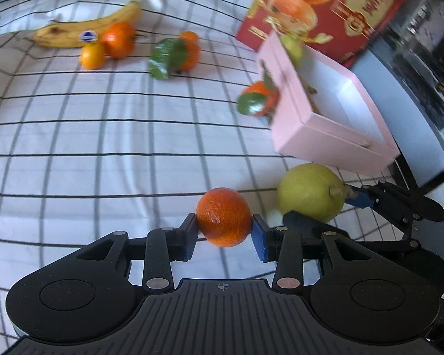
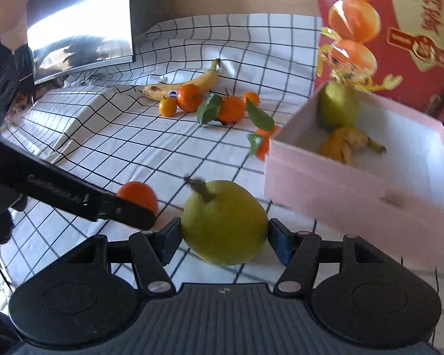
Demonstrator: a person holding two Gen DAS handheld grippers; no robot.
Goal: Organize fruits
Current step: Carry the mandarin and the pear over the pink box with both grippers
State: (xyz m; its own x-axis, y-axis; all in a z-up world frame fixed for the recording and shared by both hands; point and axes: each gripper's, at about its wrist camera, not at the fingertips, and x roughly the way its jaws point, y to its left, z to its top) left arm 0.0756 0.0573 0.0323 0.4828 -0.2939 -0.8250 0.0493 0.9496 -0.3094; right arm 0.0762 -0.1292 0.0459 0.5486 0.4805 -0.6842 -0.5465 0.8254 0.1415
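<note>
My left gripper is shut on a small mandarin, held above the checked cloth. My right gripper is shut on a green pear with its stem pointing up. In the left wrist view that pear hangs just right of the mandarin. Ahead and to the right stands a pink box, which holds another green pear and an orange-yellow piece of fruit. On the cloth farther off lie a banana and several mandarins, some of them with green leaves.
A tall red carton printed with oranges stands behind the pink box. A dark screen sits at the far left of the right wrist view. The checked cloth rises over a hump near the screen. One leafy mandarin lies against the box's left wall.
</note>
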